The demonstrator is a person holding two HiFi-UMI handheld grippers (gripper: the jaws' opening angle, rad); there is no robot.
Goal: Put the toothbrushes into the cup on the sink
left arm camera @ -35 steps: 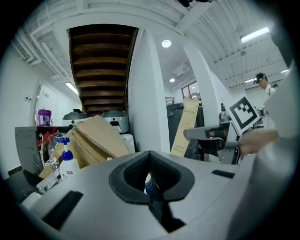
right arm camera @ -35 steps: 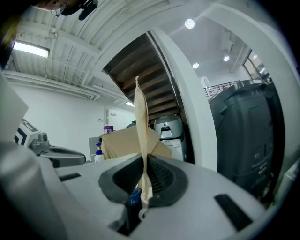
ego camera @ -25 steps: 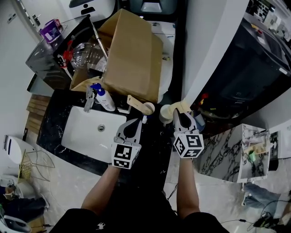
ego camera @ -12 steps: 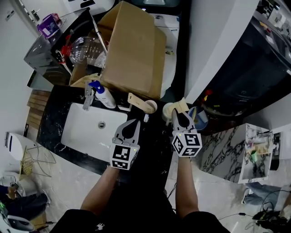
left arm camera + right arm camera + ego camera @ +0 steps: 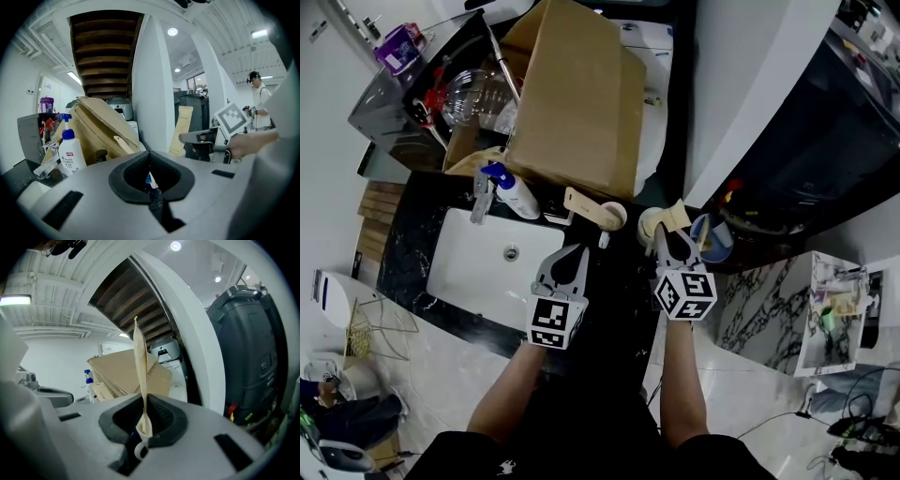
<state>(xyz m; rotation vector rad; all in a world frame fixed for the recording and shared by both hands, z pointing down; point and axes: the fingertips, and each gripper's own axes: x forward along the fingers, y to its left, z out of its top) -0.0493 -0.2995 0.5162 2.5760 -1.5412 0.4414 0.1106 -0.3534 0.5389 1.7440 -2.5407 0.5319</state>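
1. Paper-sleeved toothbrush (image 5: pixel 140 357) stands upright, pinched in right tool (image 5: pixel 143 420); just beside cream cup (image 5: pixel 648 225) on black table (image 5: pixel 408 262), right of sink basin (image 5: pixel 469 272).
2. Left tool (image 5: pixel 150 165) pressed together on dark-handled toothbrush (image 5: pixel 150 182); near second cup (image 5: pixel 613 217).
3. Pump bottle (image 5: pixel 516 202) and cardboard box (image 5: pixel 581 103) behind.

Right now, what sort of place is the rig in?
Probably a bathroom-style sink set up in a workshop or lab: a white basin in a black counter with a pump bottle, but a cardboard box and a dark machine beside it.
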